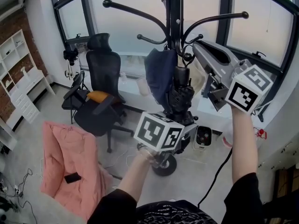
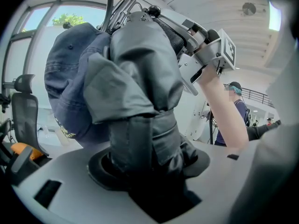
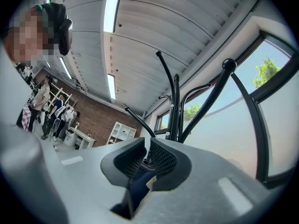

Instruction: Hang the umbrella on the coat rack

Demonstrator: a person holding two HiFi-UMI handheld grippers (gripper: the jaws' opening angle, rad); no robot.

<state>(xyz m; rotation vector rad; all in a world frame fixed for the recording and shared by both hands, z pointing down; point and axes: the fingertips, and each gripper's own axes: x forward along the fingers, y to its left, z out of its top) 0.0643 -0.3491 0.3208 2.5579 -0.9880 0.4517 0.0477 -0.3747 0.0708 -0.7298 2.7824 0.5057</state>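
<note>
A black metal coat rack [image 1: 175, 13] with curved, ball-tipped arms fills the upper centre of the head view, in front of tall windows. A black office chair [image 1: 100, 69] stands at left centre, and a pink padded cloth [image 1: 70, 157] lies at lower left. At frame centre, against the rack's pole, a folded black fabric umbrella [image 1: 181, 94] stands upright. It touches a navy blue cloth cap [image 1: 159, 73] that hangs just to its left.

The left gripper [image 1: 181, 120] reaches in from below centre. The right gripper [image 1: 195, 46] reaches in from the upper right, with its tips at the umbrella's top.

Only the left gripper view shows that claw clamped on the umbrella's lower folds, with pads pressed on both sides. Only the right gripper view shows its ribbed pads almost together, pinching a thin dark strap [image 3: 146, 163]. That view does not show what the strap belongs to. Behind the pads, the rack's arms rise against the ceiling and window.
</note>
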